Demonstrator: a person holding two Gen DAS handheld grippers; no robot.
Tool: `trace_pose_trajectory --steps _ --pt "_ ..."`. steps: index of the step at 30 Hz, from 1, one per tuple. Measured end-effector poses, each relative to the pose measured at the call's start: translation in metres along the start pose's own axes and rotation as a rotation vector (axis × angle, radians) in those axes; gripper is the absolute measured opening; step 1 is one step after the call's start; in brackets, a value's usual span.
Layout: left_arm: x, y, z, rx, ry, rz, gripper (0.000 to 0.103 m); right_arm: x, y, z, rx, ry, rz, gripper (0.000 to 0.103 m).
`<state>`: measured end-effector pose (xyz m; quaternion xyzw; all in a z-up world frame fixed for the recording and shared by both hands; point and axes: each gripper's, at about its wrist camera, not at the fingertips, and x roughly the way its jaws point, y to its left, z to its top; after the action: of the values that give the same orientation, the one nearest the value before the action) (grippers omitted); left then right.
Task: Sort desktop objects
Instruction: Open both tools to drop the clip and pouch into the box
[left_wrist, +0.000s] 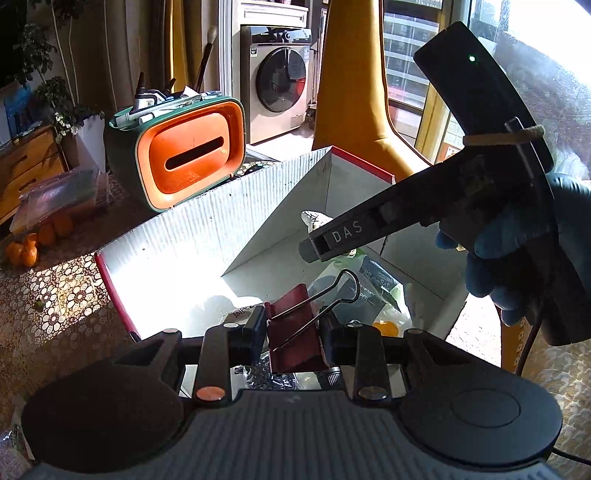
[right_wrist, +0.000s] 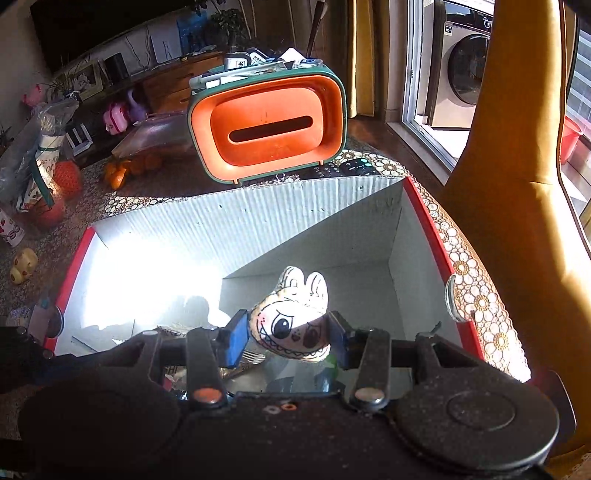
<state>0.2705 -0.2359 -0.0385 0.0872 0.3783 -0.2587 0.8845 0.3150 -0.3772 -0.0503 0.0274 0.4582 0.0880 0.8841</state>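
In the left wrist view the left gripper (left_wrist: 293, 338) pinches a dark red binder clip (left_wrist: 295, 332) over the white box (left_wrist: 177, 236), so release low at 12 o'clock, while in the right wrist view the right gripper (right_wrist: 286, 338) clamps a small cartoon plush (right_wrist: 293, 321) above the box floor, best let go gently.

Hard sunlight enters from the window (left_wrist: 413, 66) side. Glare burns out the box (right_wrist: 122, 273) left inner wall in both views; sharp diagonal shadow crosses it. Fisheye bending at edges; foreground dark.
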Motion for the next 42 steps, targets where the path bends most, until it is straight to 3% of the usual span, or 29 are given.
trace_pose_trajectory --steps 10,22,30,32,33,37,42 --pt "0.018 0.001 -0.006 0.012 0.053 -0.021 0.029 0.027 0.022 0.006 -0.094 0.075 -0.024 0.045" --pt "0.027 0.007 -0.009 -0.025 0.106 -0.050 0.029 0.032 0.023 0.006 -0.095 0.094 -0.023 0.049" --pt "0.020 0.005 -0.009 -0.032 0.091 -0.055 0.030 0.023 0.019 0.006 -0.062 0.063 -0.009 0.074" --pt "0.016 0.005 -0.009 -0.038 0.083 -0.054 0.034 0.019 0.017 0.006 -0.051 0.053 -0.001 0.078" --pt "0.014 0.004 -0.010 -0.040 0.076 -0.056 0.045 0.017 0.017 0.006 -0.050 0.048 -0.001 0.082" --pt "0.000 0.001 -0.009 -0.036 0.033 -0.056 0.064 0.006 0.016 0.004 -0.037 0.018 0.011 0.085" --pt "-0.016 -0.002 -0.010 -0.057 0.004 -0.075 0.064 -0.014 0.014 0.001 -0.011 -0.024 0.032 0.090"
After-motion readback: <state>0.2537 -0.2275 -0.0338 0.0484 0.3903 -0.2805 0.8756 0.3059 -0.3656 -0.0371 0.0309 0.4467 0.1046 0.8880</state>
